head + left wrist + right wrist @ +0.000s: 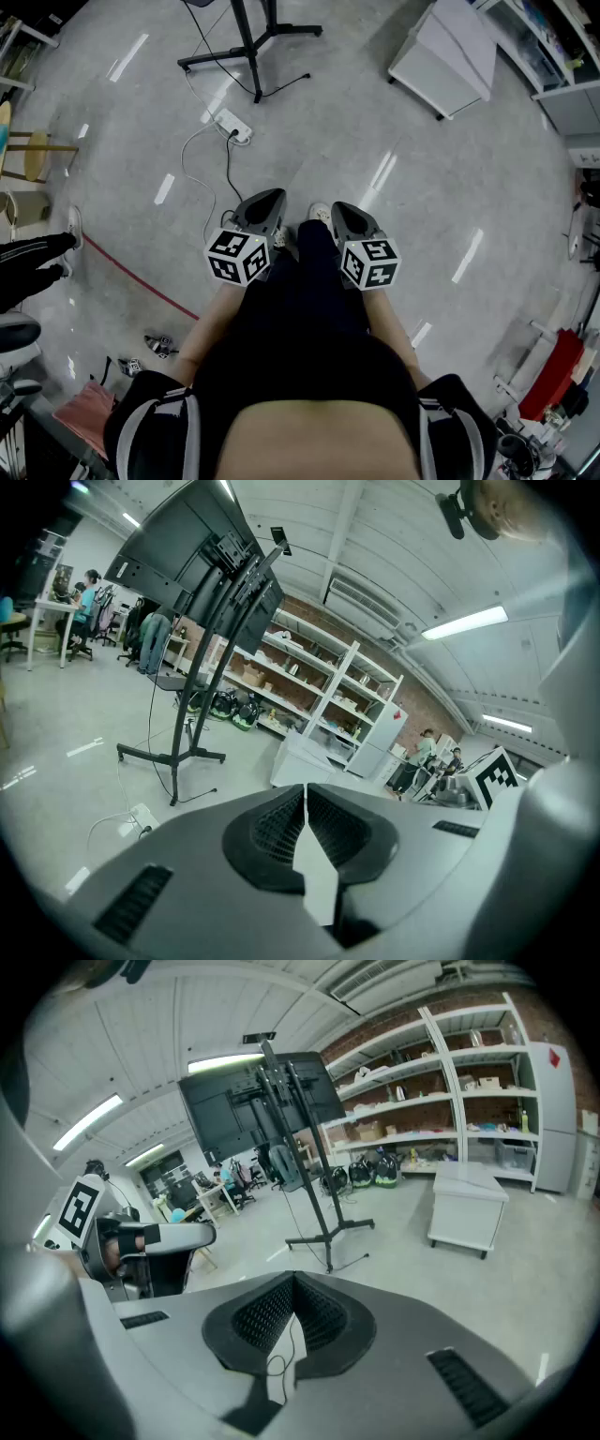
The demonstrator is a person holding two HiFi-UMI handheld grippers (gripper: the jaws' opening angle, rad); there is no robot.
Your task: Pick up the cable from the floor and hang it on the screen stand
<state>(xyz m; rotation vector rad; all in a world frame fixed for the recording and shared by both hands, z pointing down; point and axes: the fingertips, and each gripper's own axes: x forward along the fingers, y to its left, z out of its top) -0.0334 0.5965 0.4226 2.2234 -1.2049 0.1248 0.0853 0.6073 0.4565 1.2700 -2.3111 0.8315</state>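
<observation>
Cable lies on the floor just beyond the left gripper, running lengthwise toward the far screen stand. The right gripper is slightly farther away. Both pairs of jaws are closed and empty.

The screen stand rises at the far side of the floor, ahead and slightly left of the person. The power strip lies on the floor just before its base, and the cable runs from the strip toward the left gripper. The right gripper is beside it. A cabinet stands right of the stand, with shelves farther right.
</observation>
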